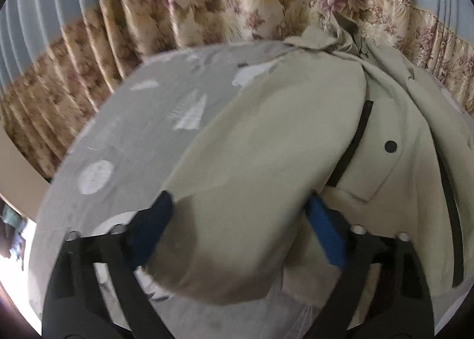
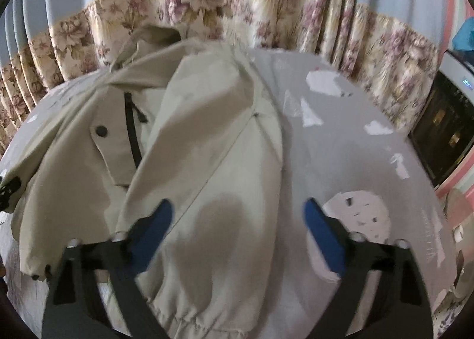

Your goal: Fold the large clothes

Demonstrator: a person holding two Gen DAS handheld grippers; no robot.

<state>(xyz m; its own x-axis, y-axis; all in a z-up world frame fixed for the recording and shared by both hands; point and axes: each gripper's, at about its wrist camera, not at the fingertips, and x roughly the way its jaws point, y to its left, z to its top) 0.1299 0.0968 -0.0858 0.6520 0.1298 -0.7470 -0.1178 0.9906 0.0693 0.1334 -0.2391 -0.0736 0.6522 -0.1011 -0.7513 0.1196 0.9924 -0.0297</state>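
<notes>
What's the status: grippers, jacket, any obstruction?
Left gripper and right gripper: jaws open, each over a sleeve. Beige jacket spread on grey bedsheet, unfolded. Nothing in the way.

No readable text, label, brand or number found in either wrist view. Only a small blue-lit display [image 2: 467,83] on the dark appliance [image 2: 441,128] at the right edge of the right wrist view, too small and blurred to make out.

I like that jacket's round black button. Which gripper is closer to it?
Hard to tell; maybe left. The left gripper hovers just below-left of the button; the right gripper hovers below-right of it.
</notes>
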